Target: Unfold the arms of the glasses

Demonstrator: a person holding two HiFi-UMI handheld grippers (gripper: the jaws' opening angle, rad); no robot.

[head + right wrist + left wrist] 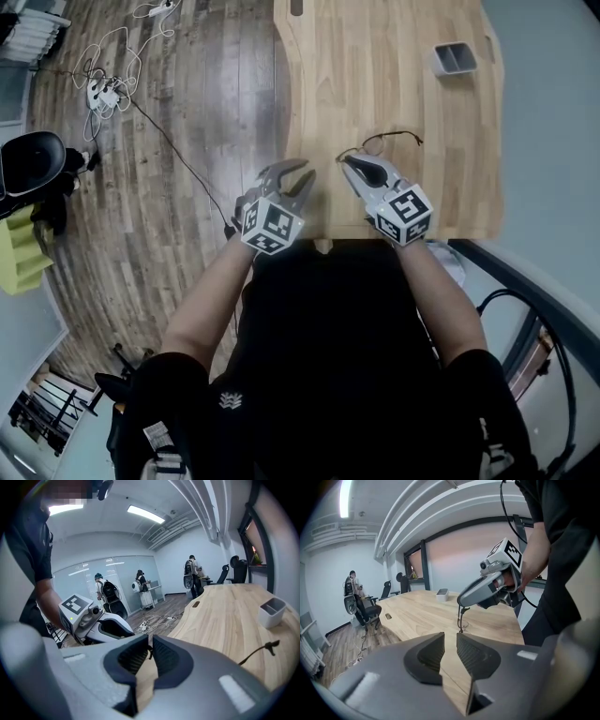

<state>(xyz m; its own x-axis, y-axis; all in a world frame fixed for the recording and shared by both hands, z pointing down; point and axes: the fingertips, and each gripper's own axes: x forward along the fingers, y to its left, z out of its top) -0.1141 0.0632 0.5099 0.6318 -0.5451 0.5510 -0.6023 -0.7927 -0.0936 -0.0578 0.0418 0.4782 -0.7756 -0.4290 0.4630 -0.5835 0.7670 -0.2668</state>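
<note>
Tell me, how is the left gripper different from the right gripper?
The left gripper is open with nothing between its jaws; the right gripper is shut on the glasses. The left gripper hangs at the edge of the table; the right gripper is farther over the wood. Both carry a cube with square markers.

both bare forearms [214, 298] reach fwd, side by side. l gripper [305, 174] tilts down, jaws apart, nothing btwn them. r gripper [345, 159] tilts down too, jaws nearly together, pinching a thin dark part of the glasses [392, 139].
</note>
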